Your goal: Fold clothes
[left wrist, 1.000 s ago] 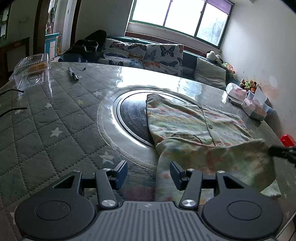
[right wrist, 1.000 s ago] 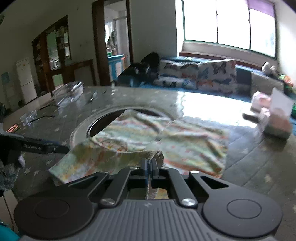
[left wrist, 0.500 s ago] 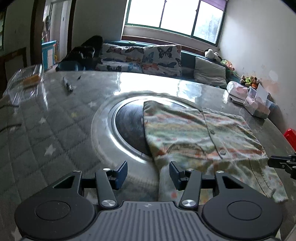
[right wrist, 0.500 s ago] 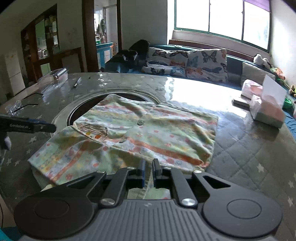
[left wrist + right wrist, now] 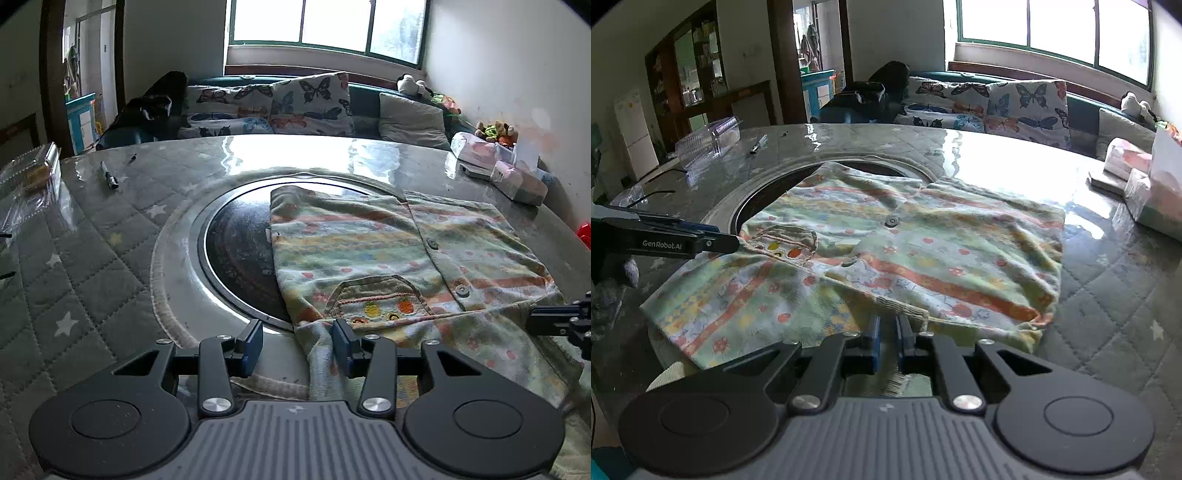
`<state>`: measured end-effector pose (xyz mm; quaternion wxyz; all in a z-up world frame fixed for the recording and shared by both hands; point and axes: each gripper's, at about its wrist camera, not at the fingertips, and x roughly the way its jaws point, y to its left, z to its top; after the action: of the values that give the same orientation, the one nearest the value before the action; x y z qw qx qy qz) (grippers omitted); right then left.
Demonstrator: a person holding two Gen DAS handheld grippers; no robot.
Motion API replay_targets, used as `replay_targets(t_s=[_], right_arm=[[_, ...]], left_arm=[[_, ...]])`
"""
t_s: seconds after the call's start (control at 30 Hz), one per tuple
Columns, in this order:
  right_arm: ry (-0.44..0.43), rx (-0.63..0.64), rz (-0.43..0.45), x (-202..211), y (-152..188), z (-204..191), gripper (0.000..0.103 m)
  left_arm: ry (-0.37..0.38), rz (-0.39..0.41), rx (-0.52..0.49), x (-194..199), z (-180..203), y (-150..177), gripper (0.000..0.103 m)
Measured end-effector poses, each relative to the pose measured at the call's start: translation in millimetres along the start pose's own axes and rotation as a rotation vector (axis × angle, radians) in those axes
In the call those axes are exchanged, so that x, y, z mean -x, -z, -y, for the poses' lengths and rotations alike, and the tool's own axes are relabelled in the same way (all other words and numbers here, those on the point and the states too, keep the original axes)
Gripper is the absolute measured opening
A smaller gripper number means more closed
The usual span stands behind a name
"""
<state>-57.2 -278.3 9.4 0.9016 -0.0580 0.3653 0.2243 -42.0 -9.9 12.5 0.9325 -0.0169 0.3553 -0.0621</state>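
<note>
Striped, floral buttoned shirt (image 5: 905,251) lies flat, its lower part folded up.

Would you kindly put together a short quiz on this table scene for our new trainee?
1. True or false: the shirt lies partly over the dark round inset in the table.
2. What lies on the table near the clear plastic box? A) a pen B) scissors C) a mug
3. Fill in: the sofa cushions are printed with ____.
Key: 1 true; 2 A; 3 butterflies.
</note>
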Motion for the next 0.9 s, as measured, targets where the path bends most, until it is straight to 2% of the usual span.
replay_targets(t_s=[0.13, 0.2, 0.33, 0.53, 0.73, 0.9], right_arm=[[-0.022, 0.011, 0.013, 10.4, -2.1, -0.3, 0.015], [-0.043, 0.027, 0.005, 13.9, -0.6, -2.0, 0.019], [-0.052, 0.055, -0.016, 18.0, 5.9, -4.9, 0.019], [-0.049, 0.074, -0.026, 19.8, 13.2, -7.4, 0.019], [-0.066, 0.098, -0.008, 36.7, 16.1, -12.1, 0.019], [-0.074, 0.126, -0.044, 35.6, 30.1, -17.6, 0.019]], left_arm=[[0.010, 0.031, 0.009, 14.2, -2.1, -4.8, 0.044], [0.029, 0.022, 0.003, 19.0, -1.7, -3.7, 0.044], [0.036, 0.009, -0.055, 27.0, 6.1, 9.5, 0.044], [0.018, -0.018, -0.075, 24.6, 8.4, 21.7, 0.046], [0.065, 0.012, -0.122, 53.8, 18.5, 21.5, 0.047], [0.179, -0.021, -0.189, 74.4, 40.7, 33.1, 0.048]])
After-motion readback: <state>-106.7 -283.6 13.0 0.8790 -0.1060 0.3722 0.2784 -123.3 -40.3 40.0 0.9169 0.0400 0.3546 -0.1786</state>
